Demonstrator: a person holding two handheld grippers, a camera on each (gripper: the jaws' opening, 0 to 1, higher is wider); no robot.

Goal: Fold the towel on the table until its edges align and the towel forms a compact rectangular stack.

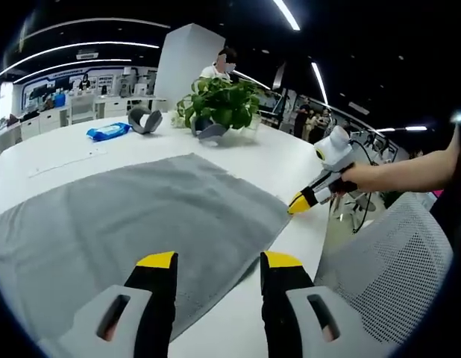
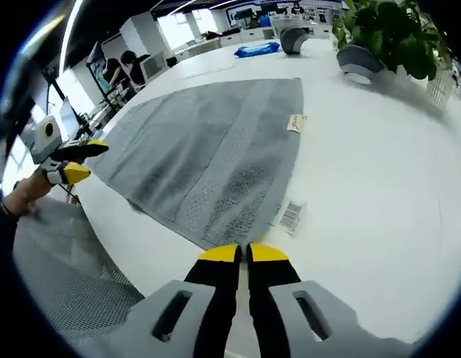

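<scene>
Left gripper (image 1: 218, 259) jaws apart, poised over near edge of towel (image 1: 141, 224), ready to pinch. Right gripper (image 2: 242, 253) jaws together, at towel's near corner. Towel spread flat, unfolded, along worktop (image 2: 365, 171) edge. Plant (image 1: 219, 104) far side, clear of fold.

barcode tag (image 2: 291, 215) by towel (image 2: 208, 149) edge, unreadable, no other legible txt

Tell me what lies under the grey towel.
The towel lies flat on the white table. Two tags stick out at its edge. Anything beneath the cloth is covered.
</scene>
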